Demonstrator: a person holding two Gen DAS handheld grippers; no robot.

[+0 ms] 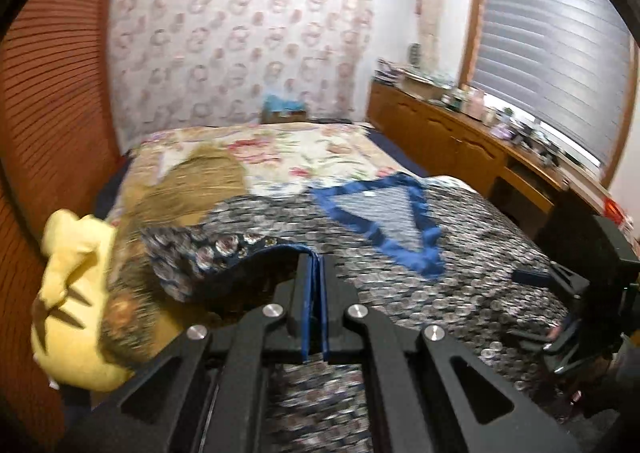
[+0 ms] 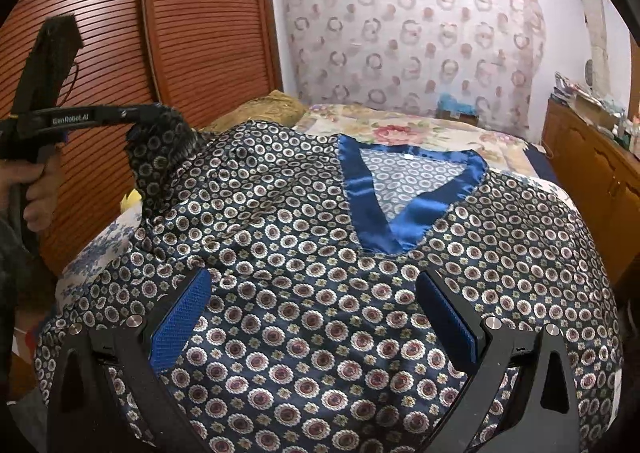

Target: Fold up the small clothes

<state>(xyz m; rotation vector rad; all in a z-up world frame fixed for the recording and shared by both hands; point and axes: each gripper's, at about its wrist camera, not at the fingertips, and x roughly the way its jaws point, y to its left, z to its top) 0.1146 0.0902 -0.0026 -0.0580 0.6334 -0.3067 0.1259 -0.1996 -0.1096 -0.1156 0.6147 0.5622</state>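
Note:
A navy satin shirt [image 2: 320,253] printed with small round medallions lies spread on the bed, its bright blue V-neck trim [image 2: 368,193] towards the far side. My left gripper [image 1: 315,259] is shut on the shirt's left sleeve edge [image 1: 200,249], which hangs lifted off the bed. In the right wrist view the left gripper [image 2: 160,121] is raised at the left with the fabric [image 2: 160,157] draped from it, a hand [image 2: 36,189] on its handle. My right gripper [image 2: 316,293] stands open just above the shirt's lower middle, nothing between its blue pads [image 2: 180,317]. The right gripper [image 1: 548,313] also shows at the right edge.
A yellow plush toy [image 1: 72,285] and a brown cushion [image 1: 192,181] lie at the bed's left side, by a louvered wooden wardrobe [image 2: 200,13]. A floral bedspread [image 1: 304,149] covers the far part of the bed. A cluttered wooden sideboard [image 1: 460,133] runs under the window on the right.

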